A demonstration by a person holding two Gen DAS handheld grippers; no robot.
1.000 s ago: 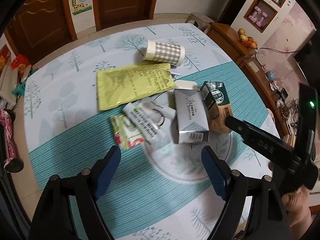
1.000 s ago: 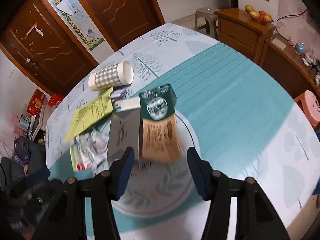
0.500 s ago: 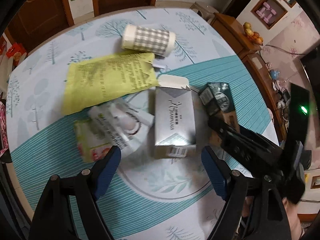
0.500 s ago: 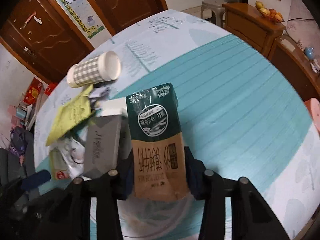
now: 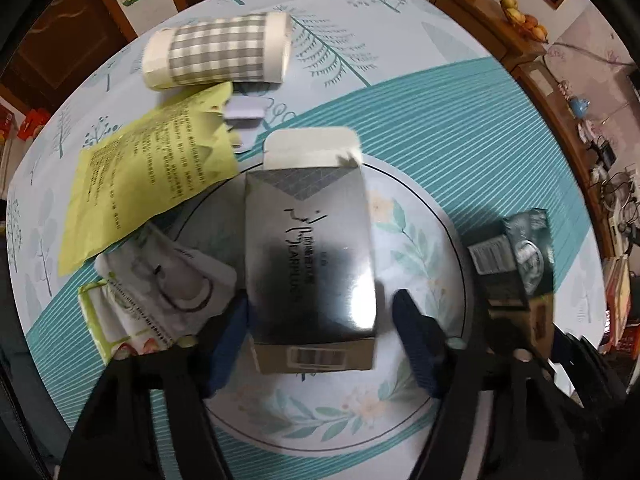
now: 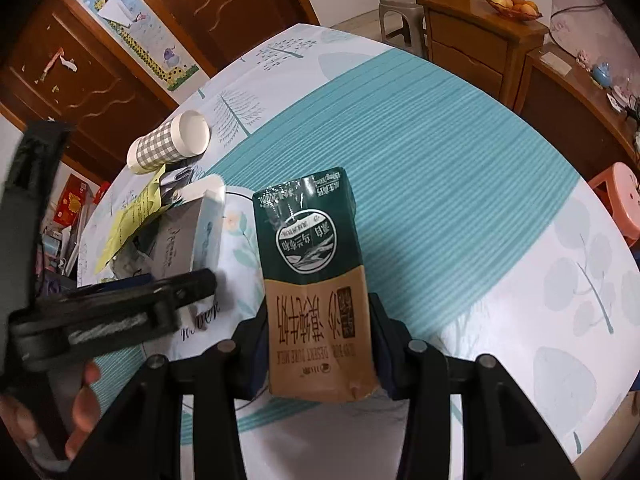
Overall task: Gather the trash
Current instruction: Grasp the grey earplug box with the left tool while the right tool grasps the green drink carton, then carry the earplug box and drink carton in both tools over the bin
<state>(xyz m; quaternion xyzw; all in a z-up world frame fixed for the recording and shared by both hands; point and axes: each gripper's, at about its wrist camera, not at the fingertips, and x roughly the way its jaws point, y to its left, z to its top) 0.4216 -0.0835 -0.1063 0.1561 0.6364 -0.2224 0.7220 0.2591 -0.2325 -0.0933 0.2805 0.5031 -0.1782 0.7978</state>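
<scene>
A silver carton box (image 5: 312, 252) lies on the round table's printed circle, its white flap open at the far end. My left gripper (image 5: 320, 320) points down over it and its jaws are closing; the left finger (image 5: 230, 324) is at the box's edge, while a gap shows at the right one. My right gripper (image 6: 320, 344) is shut on a green and brown milk carton (image 6: 316, 272), held tilted above the cloth. Trash lying left of the box: a checked paper cup (image 5: 220, 52), a yellow leaflet (image 5: 148, 176), a white wrapper (image 5: 172, 280).
A teal and white cloth (image 6: 440, 152) covers the table. A person's hand (image 6: 80, 408) holds the left gripper at the right wrist view's left edge. Beyond the far table edge stand a wooden cabinet (image 6: 472, 32) with a fruit bowl, a grey stool (image 6: 400, 12) and an orange stool (image 6: 618, 196).
My left gripper came down over the silver box and its jaws narrowed around it. My right gripper closed on the milk carton and raised it off the table.
</scene>
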